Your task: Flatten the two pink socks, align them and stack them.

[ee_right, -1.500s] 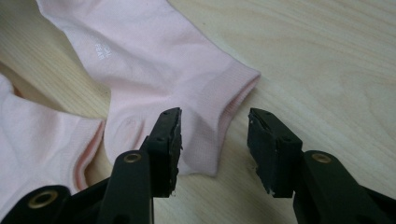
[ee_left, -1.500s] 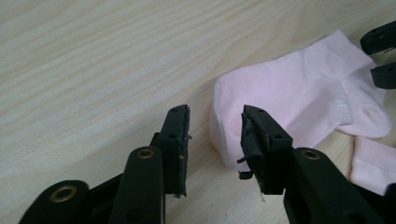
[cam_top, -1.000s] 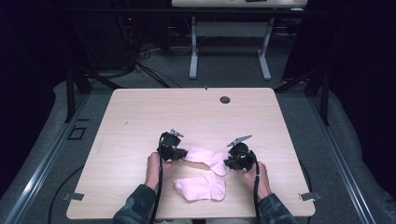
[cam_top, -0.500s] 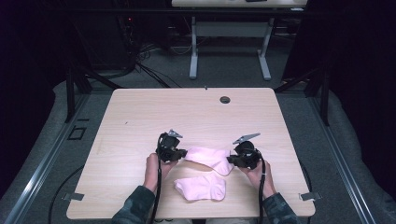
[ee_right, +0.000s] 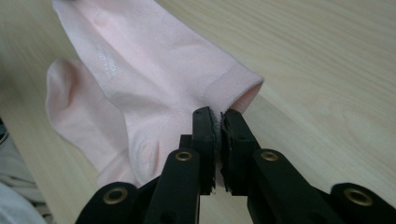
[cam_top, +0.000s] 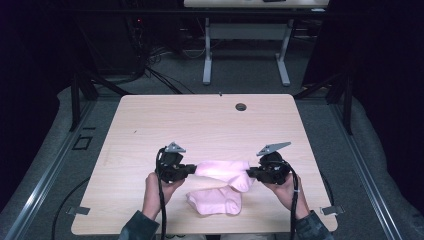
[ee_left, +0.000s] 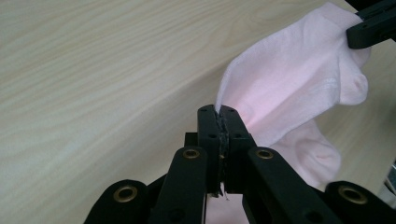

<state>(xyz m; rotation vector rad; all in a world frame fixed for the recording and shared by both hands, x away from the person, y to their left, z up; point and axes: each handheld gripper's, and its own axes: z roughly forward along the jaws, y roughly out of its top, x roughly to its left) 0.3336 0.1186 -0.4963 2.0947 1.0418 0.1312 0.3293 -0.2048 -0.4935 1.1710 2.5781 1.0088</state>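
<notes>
Since a moment ago both hands have drawn a little farther apart, and the upper pink sock [cam_top: 222, 170] now hangs stretched between them, lifted off the table [cam_top: 200, 120] rather than lying slack. Nearest the person, the second pink sock [cam_top: 215, 201] lies flat on the table by the near edge, just under the stretched one, untouched. Above it, the left tongs [cam_top: 190, 169] are pressed together on the toe end of the sock [ee_left: 289, 79], while the right tongs [cam_top: 250, 173] are pinching the cuff [ee_right: 236, 88] at its open end. Farther off, the table is bare apart from a round cable hole [cam_top: 241, 106] near its far edge. My guess is that the sock is being straightened for pairing; laying it onto its mate is yet to come.
</notes>
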